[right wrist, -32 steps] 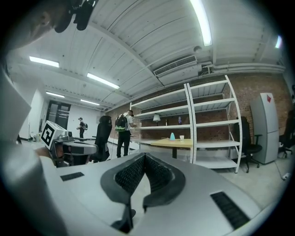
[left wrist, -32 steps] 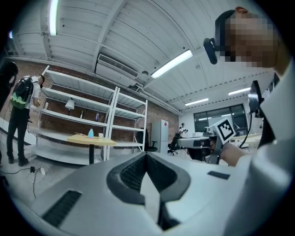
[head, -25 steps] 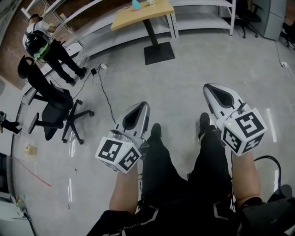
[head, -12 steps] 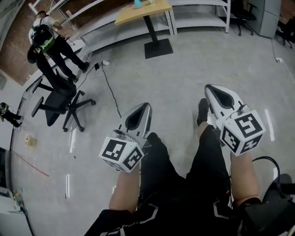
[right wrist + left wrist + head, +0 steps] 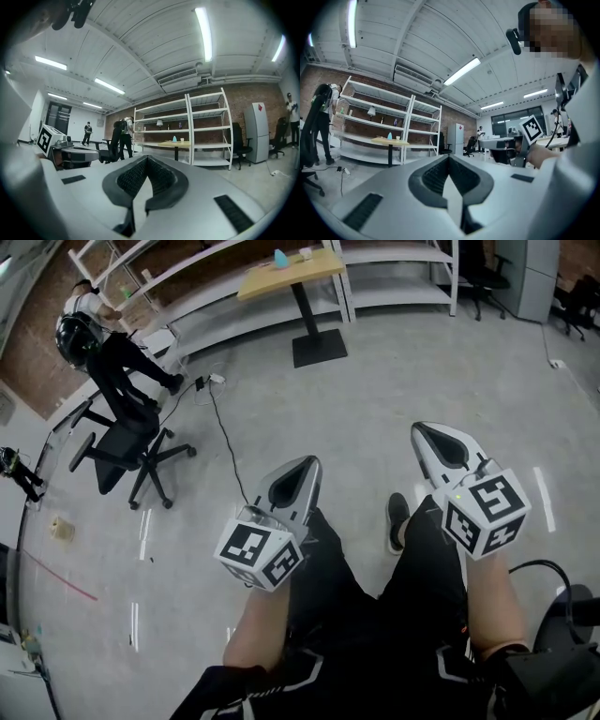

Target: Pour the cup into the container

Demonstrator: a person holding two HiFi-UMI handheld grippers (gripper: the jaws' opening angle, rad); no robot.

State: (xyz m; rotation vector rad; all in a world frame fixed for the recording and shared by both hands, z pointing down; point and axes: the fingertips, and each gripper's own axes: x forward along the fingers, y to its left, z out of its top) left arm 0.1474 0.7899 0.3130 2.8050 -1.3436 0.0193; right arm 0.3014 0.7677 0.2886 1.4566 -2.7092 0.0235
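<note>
**Both tools shut and empty, cup far off on the desk**

The left tool and the right tool are held low in front of the person, above the black-trousered legs, and both point forward over the grey floor. The left tool's view shows its two ribbed pads closed together at the tip with nothing between them. The right tool's view shows the same: jaws pressed together, gripping nothing. Each tool carries its marker cube at the near end, the left cube over the left thigh and the right cube over the right thigh. One black shoe shows between the two tools.

The cup is a small white thing on a wooden desk at the far end of the room, well apart from both tools. Just beside it on the same desk stands a pale blue object, too small to tell what it is. White shelves run behind the desk.

At the left, a person in black wearing a helmet bends over beside a black office chair. A dark cable trails across the floor between the chair and the left tool.
</note>
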